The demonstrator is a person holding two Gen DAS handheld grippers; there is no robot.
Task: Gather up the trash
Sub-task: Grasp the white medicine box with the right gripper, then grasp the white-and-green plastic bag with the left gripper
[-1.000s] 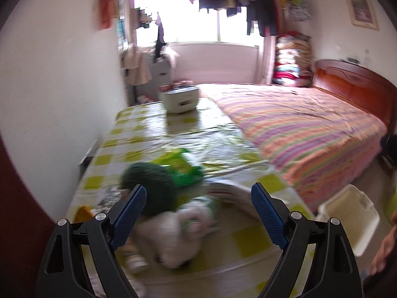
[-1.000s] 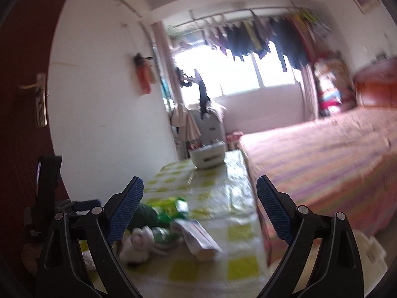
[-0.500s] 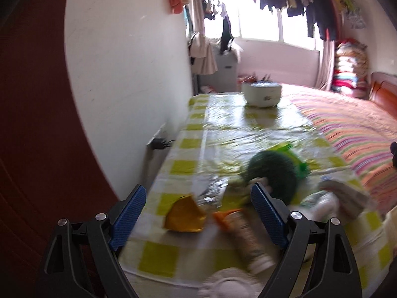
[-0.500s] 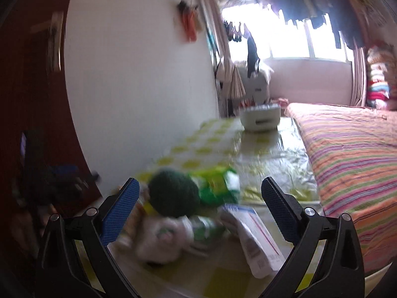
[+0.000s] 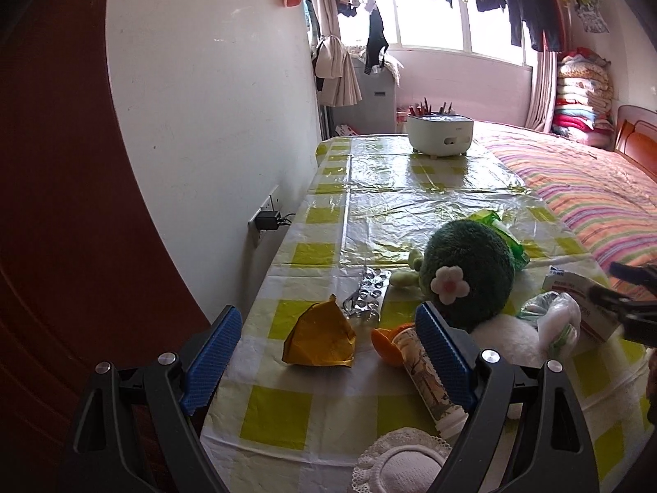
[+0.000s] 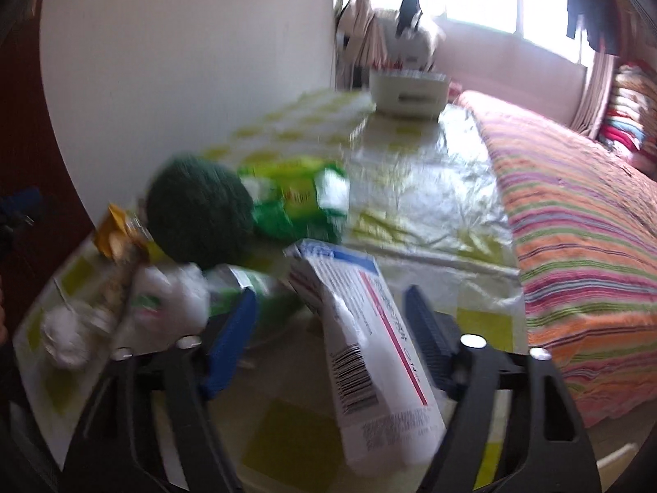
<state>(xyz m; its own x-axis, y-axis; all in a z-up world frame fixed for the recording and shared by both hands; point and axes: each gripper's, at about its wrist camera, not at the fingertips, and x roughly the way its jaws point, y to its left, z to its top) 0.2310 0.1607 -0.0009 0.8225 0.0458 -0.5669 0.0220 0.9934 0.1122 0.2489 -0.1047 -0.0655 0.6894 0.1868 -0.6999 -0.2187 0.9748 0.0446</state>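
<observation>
- Since a second ago the right gripper [image 6: 330, 324] has dropped from a view across the room to the clutter at the near end of the table [image 5: 410, 189], and its jaws have just been closing, with a white medicine box [image 6: 369, 349] now between them.
- That box lies tilted, barcode toward the camera; the frame is blurred, so I cannot be sure, but the blue pads [image 6: 232, 341] seem to stand just clear of its sides rather than press it.
- Meanwhile the left gripper [image 5: 324, 355] has swung from the bed side toward the wall side of the table; its jaws stand wide apart with nothing gripped.
- Between the left jaws, on the yellow-checked cloth, lies a crumpled gold wrapper [image 5: 320, 337], and just behind it an empty foil blister pack [image 5: 367, 296].
- An orange-capped tube [image 5: 427, 374] lies partly behind the inner left finger.
- A green plush toy [image 5: 468, 273] with a pink flower sits beside these, with a green snack bag [image 6: 299, 201] behind it.
- A white lace-edged pad [image 5: 400, 464] lies at the table's near edge.
- A white appliance [image 5: 439, 135] stands at the far end.
</observation>
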